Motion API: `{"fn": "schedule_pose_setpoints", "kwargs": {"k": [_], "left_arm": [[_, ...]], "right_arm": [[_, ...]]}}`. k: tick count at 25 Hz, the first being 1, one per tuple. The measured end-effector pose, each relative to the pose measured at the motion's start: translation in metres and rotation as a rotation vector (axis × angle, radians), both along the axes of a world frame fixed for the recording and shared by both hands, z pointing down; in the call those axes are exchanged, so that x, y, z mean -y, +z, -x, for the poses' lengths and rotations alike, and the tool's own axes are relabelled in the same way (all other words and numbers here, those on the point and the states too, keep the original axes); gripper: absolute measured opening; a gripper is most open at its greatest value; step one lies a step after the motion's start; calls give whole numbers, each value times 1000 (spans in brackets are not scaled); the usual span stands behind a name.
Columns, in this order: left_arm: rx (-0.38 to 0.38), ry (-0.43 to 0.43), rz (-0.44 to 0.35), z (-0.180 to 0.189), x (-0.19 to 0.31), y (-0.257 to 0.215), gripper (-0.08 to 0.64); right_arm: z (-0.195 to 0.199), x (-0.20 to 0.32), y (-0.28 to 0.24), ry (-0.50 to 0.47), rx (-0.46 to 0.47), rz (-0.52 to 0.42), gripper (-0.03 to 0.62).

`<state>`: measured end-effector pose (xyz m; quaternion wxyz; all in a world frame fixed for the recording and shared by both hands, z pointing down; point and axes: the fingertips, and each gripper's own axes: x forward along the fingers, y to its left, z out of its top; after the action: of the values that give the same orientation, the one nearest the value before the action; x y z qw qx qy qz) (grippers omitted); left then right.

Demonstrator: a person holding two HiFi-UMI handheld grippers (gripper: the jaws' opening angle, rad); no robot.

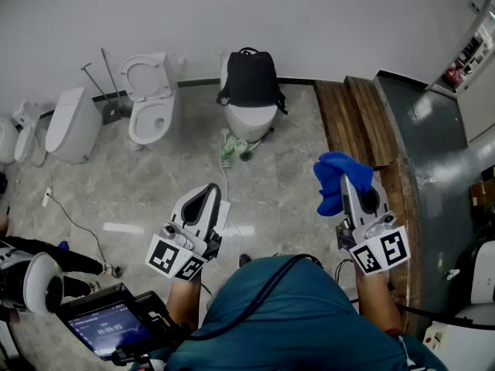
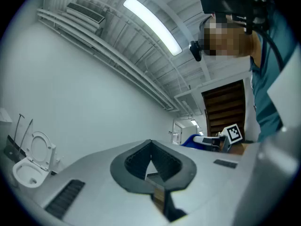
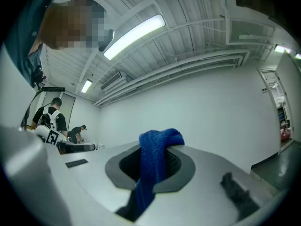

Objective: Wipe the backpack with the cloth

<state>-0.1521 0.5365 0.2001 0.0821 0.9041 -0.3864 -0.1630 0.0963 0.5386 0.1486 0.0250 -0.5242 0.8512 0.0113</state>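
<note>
A black backpack (image 1: 249, 79) sits upright on a white toilet (image 1: 252, 118) against the far wall, well beyond both grippers. My right gripper (image 1: 348, 182) is held up at the right, shut on a blue cloth (image 1: 336, 179) that bunches over its tips. In the right gripper view the blue cloth (image 3: 154, 164) hangs between the jaws of the right gripper (image 3: 153, 160). My left gripper (image 1: 210, 192) is at the lower middle, pointing toward the backpack. In the left gripper view this left gripper (image 2: 150, 161) is shut with nothing in it, and the backpack does not show.
Two more toilets (image 1: 151, 99) (image 1: 68, 125) stand at the far left. Bottles (image 1: 230, 147) stand on the floor before the backpack's toilet. A wooden platform (image 1: 363, 118) runs along the right. A screen device (image 1: 104, 327) is at lower left. People (image 3: 51, 119) stand in the distance.
</note>
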Motion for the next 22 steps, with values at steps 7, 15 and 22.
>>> {"fn": "schedule_pose_setpoints", "kwargs": {"k": [7,15,22], "left_arm": [[2,48,-17,0,4,9,2],[36,36,0,8,29,16,3],[97,9,62,-12,129,37,2]], "right_arm": [[-4,-4,13,47,32,-4,29],[-3,37,25,54,26,-8,29],[-28,158,50,38,48,8,29]]}}
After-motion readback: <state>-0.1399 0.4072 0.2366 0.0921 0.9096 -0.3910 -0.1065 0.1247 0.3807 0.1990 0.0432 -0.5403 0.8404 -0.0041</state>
